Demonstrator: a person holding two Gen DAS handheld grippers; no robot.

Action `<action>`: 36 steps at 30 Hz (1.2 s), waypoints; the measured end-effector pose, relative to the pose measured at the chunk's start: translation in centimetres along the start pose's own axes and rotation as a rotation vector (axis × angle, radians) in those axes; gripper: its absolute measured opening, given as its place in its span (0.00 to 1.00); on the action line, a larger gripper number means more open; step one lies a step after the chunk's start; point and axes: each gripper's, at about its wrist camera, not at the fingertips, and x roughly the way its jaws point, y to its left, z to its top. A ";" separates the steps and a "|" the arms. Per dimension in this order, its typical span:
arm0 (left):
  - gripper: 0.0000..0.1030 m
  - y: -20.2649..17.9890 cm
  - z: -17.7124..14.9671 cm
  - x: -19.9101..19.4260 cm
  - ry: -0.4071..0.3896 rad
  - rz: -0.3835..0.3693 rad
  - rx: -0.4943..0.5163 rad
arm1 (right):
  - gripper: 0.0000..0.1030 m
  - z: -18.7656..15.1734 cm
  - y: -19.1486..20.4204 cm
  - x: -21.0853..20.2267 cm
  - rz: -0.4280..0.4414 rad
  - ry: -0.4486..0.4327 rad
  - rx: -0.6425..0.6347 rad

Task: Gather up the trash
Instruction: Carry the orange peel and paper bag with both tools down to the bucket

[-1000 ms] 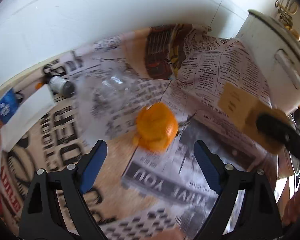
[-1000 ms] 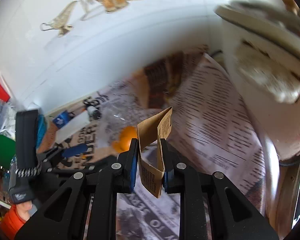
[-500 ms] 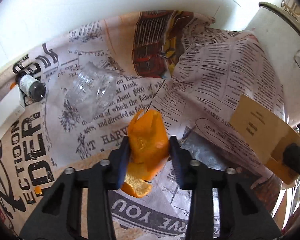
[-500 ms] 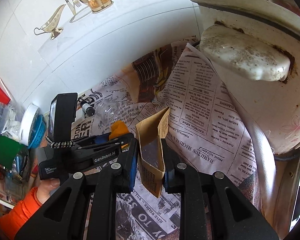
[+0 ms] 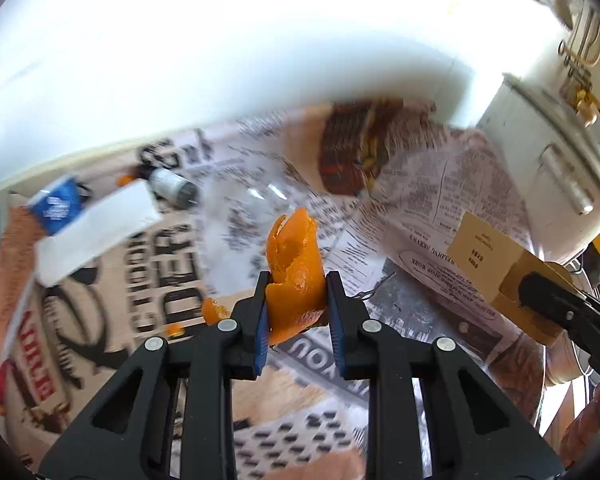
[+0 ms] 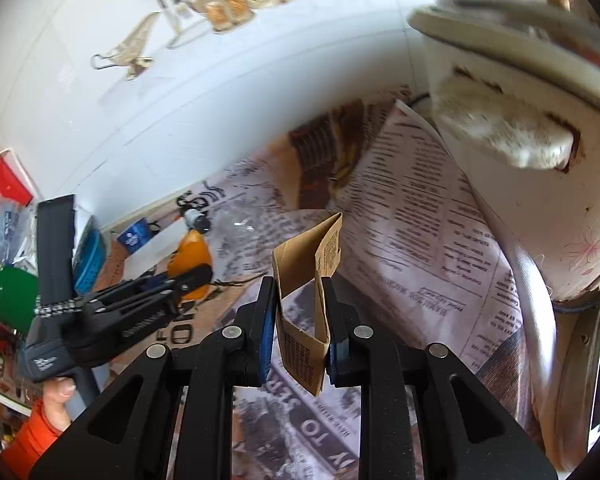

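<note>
My left gripper (image 5: 296, 300) is shut on a piece of orange peel (image 5: 294, 264) and holds it above the newspaper-covered counter (image 5: 440, 200). The peel also shows in the right wrist view (image 6: 190, 258), in the left gripper (image 6: 192, 280). My right gripper (image 6: 300, 300) is shut on a folded brown cardboard box (image 6: 306, 280); the box shows at the right of the left wrist view (image 5: 488, 256). A small scrap of peel (image 5: 212, 312) lies on the newspaper. A clear plastic cup (image 5: 256, 200) lies on its side behind the peel.
A small dark bottle (image 5: 172, 186), a white and blue box (image 5: 88, 224) and a large white cooker (image 5: 548, 176) stand around the newspaper. A white tiled wall (image 6: 180, 100) runs behind. Cluttered items (image 6: 4, 280) lie at far left.
My left gripper went down, closed on the orange peel and has now lifted it off the newspaper. A small scrap stayed behind. The right gripper still holds the cardboard box.
</note>
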 end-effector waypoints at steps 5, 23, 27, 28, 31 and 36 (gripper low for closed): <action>0.24 1.8 -1.4 -6.0 -0.082 0.029 -0.013 | 0.18 -0.7 3.9 -2.6 0.032 -0.048 -0.051; 0.24 11.8 -19.6 -25.5 -0.162 0.075 0.017 | 0.18 -15.7 21.2 -10.3 0.073 -0.147 -0.124; 0.24 13.8 -24.2 -29.3 -0.178 0.082 0.024 | 0.18 -20.2 24.6 -12.1 0.061 -0.161 -0.126; 0.24 14.2 -25.3 -30.1 -0.174 0.082 0.024 | 0.18 -21.3 25.4 -12.6 0.054 -0.161 -0.129; 0.24 14.9 -27.8 -31.5 -0.149 0.068 0.026 | 0.18 -23.9 27.1 -13.9 0.035 -0.146 -0.131; 0.24 14.9 -31.7 -32.1 -0.078 0.066 0.051 | 0.18 -27.1 28.5 -15.4 0.002 -0.097 -0.128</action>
